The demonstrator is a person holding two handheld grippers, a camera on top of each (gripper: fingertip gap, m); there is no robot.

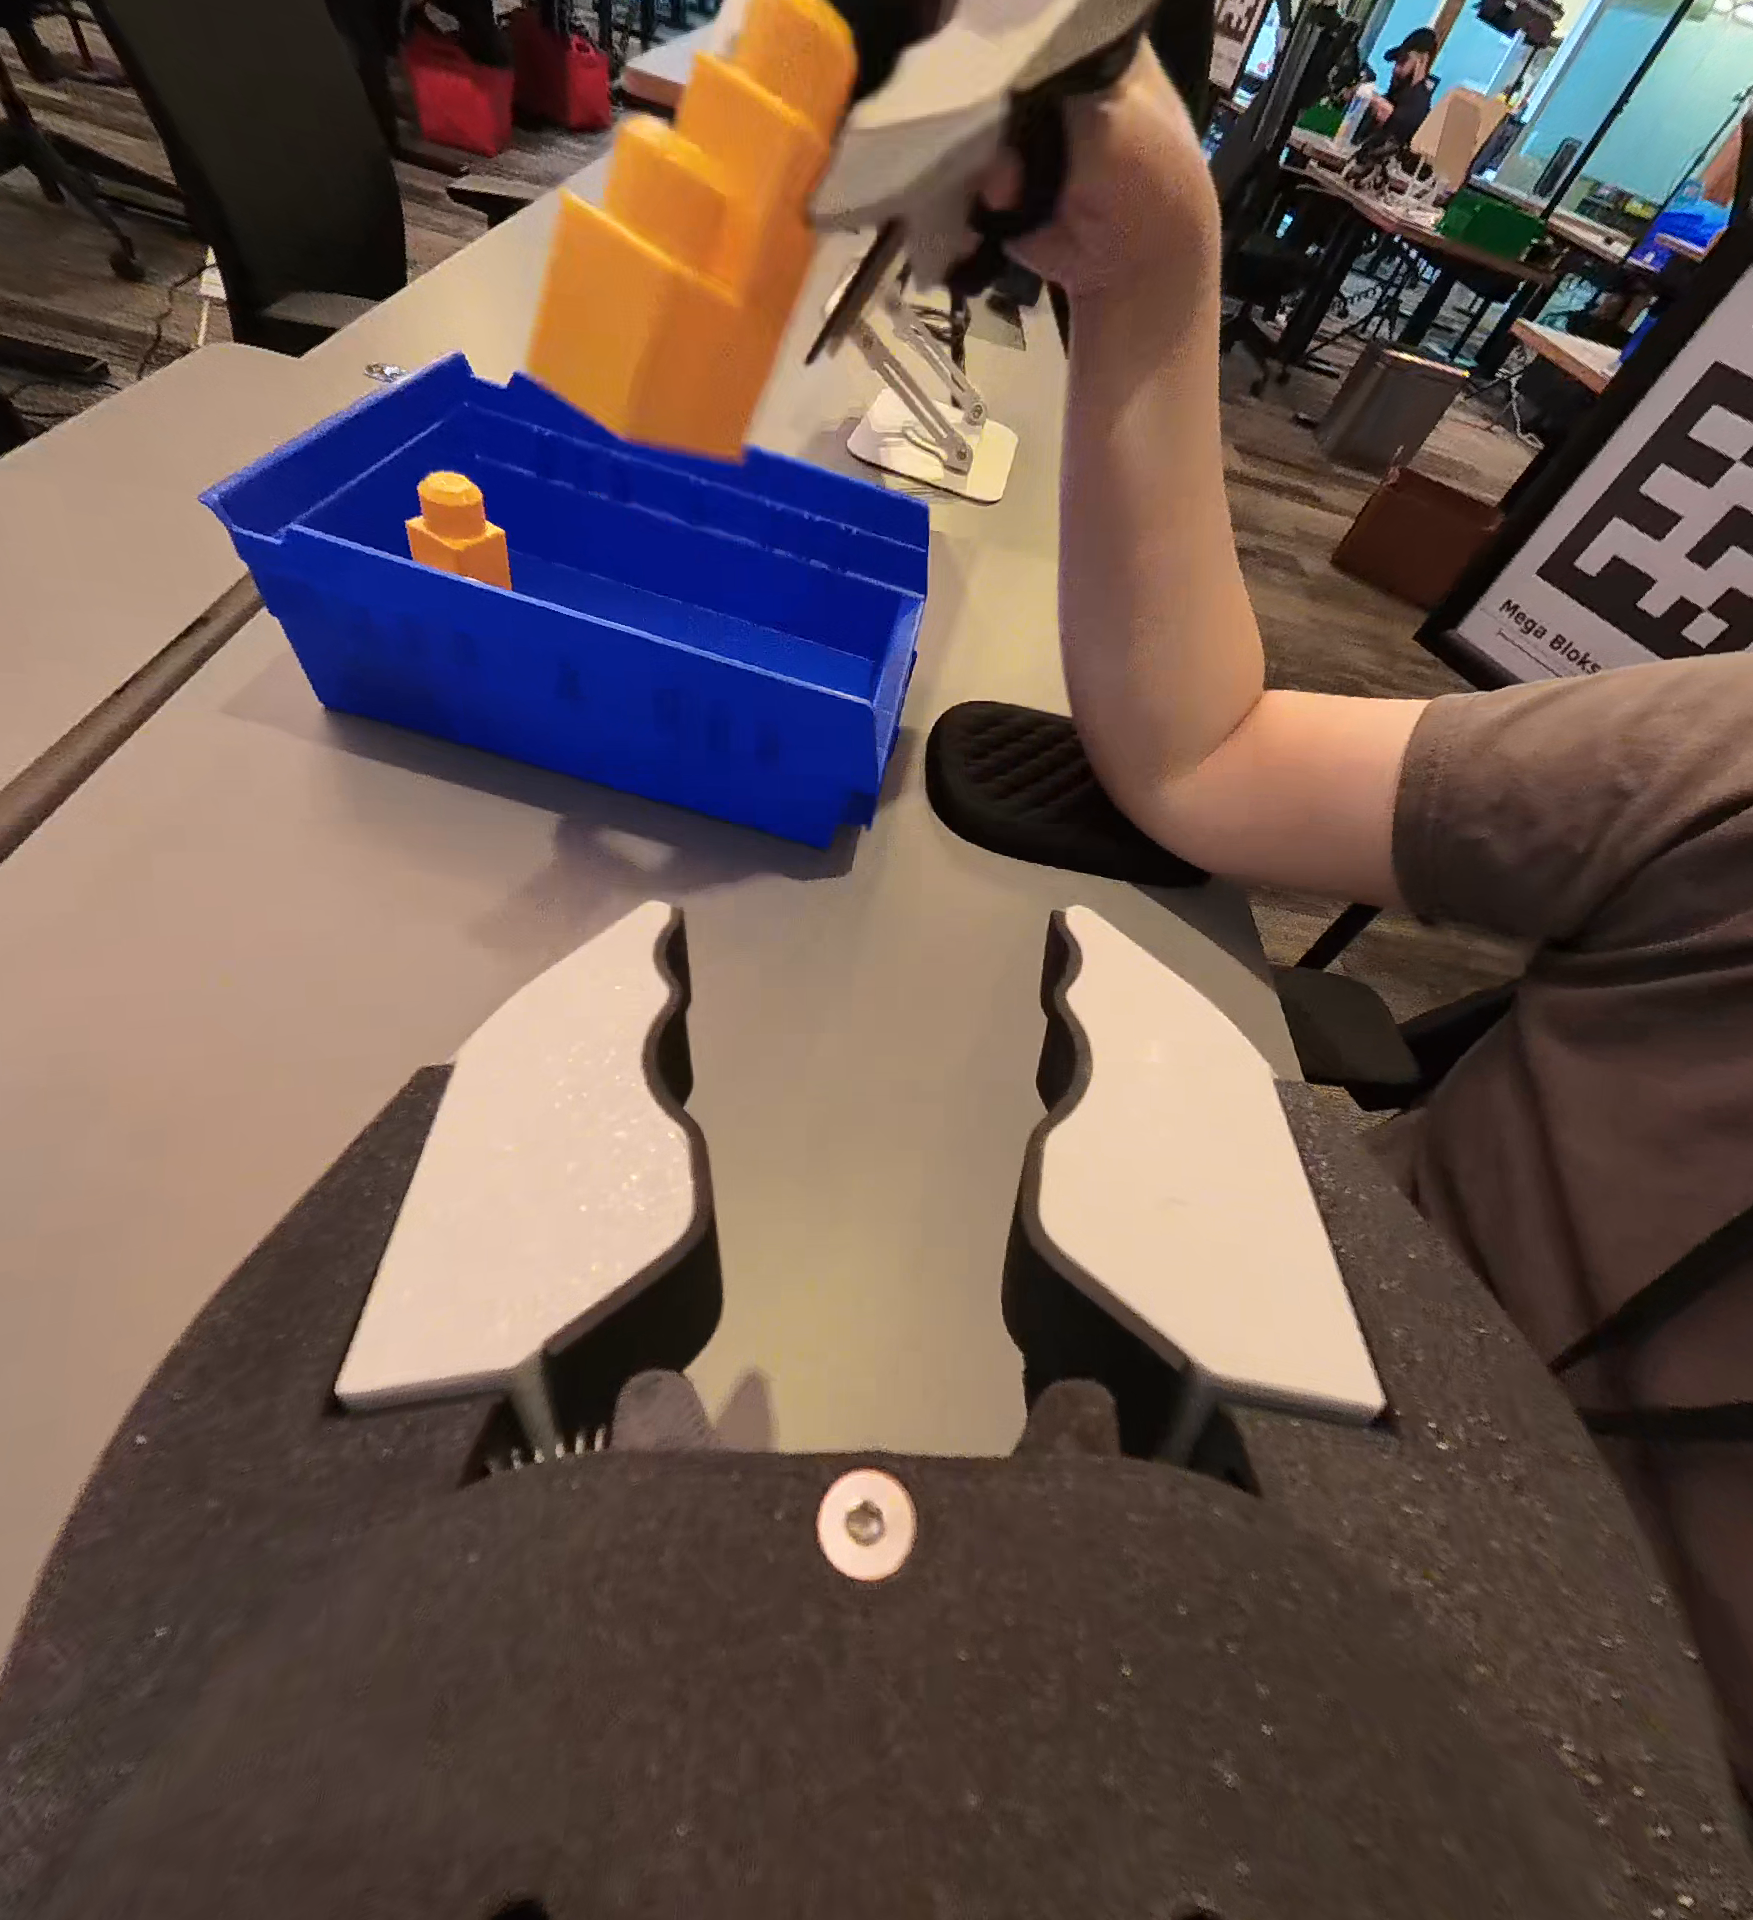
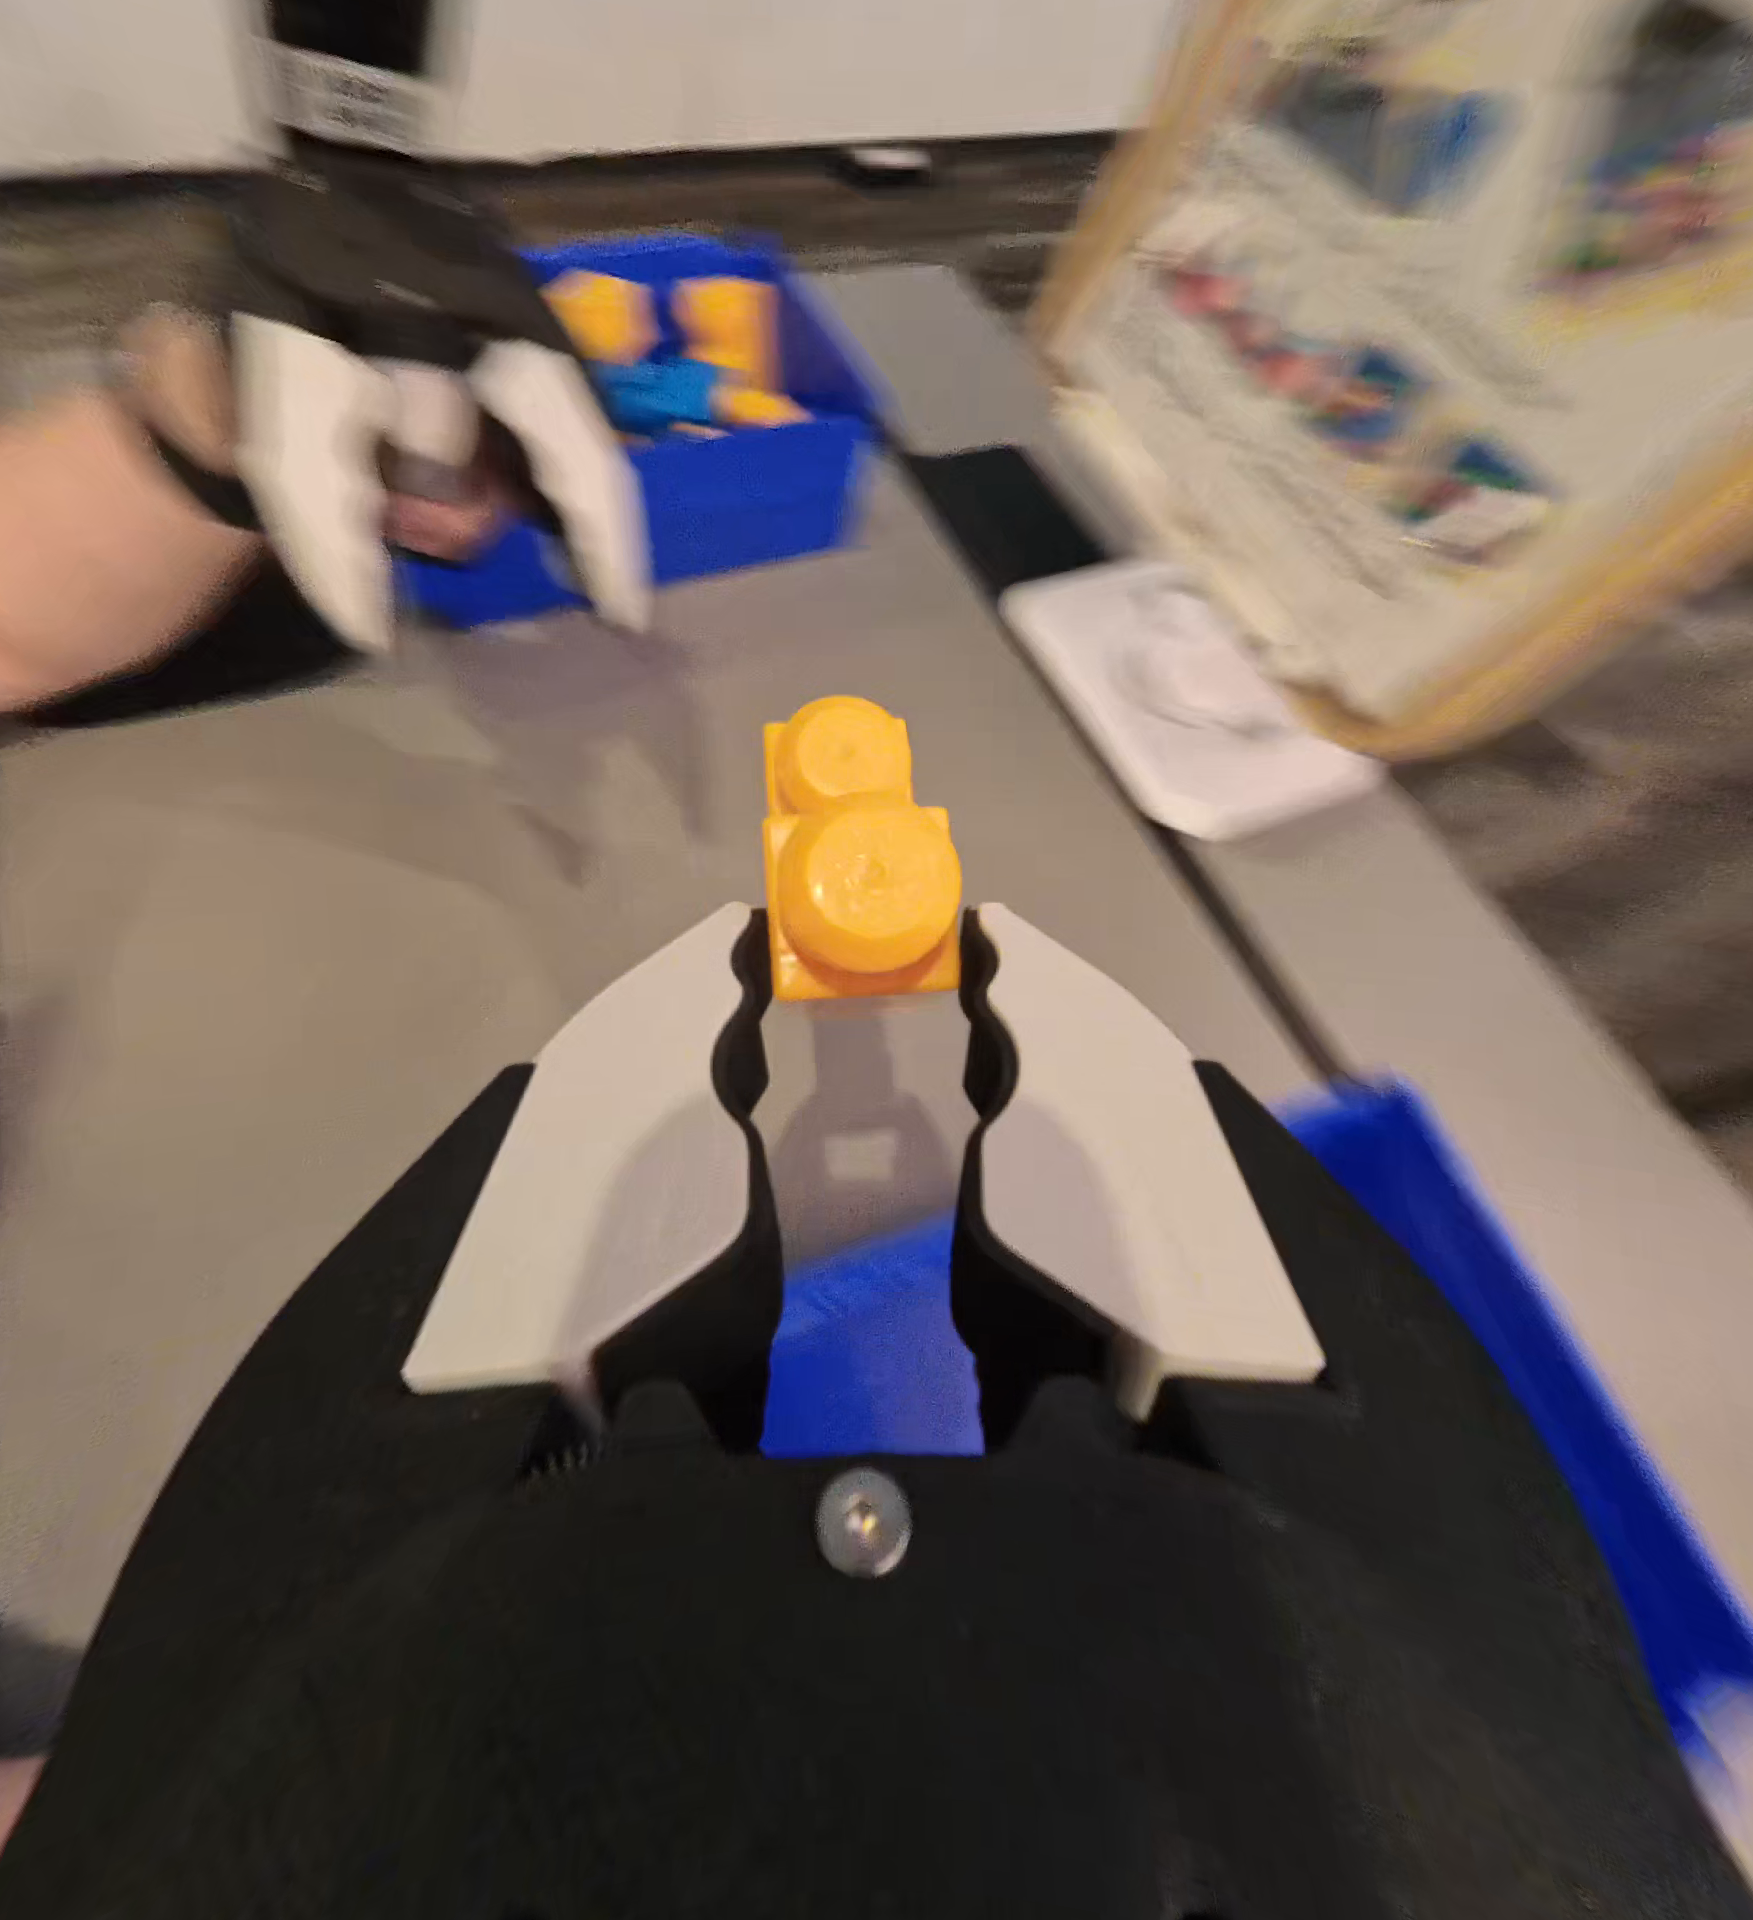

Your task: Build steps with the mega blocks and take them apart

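In the left wrist view, my left gripper point(image 1: 867, 935) is open and empty, low over the grey table point(image 1: 228, 1039). My right gripper point(image 1: 841, 145) is up at the top, shut on a stepped stack of orange mega blocks point(image 1: 685, 249) held tilted in the air above a blue bin point(image 1: 581, 665). One orange block point(image 1: 456, 530) stands inside that bin. In the right wrist view, my right gripper point(image 2: 864, 920) is shut on the orange stack point(image 2: 867, 873), seen from its stud end. The open left gripper point(image 2: 498, 623) shows blurred at upper left.
A second blue bin point(image 2: 747, 499) with orange and blue blocks sits farther along the table. A white stand base point(image 1: 939, 447) and a black elbow pad point(image 1: 1017, 790) lie by the right edge. A blurred bag point(image 2: 1423, 364) hangs at right. A framed marker sign point(image 1: 1682, 468) stands beyond the table. My right fingertips sit around 20 cm from my left ones.
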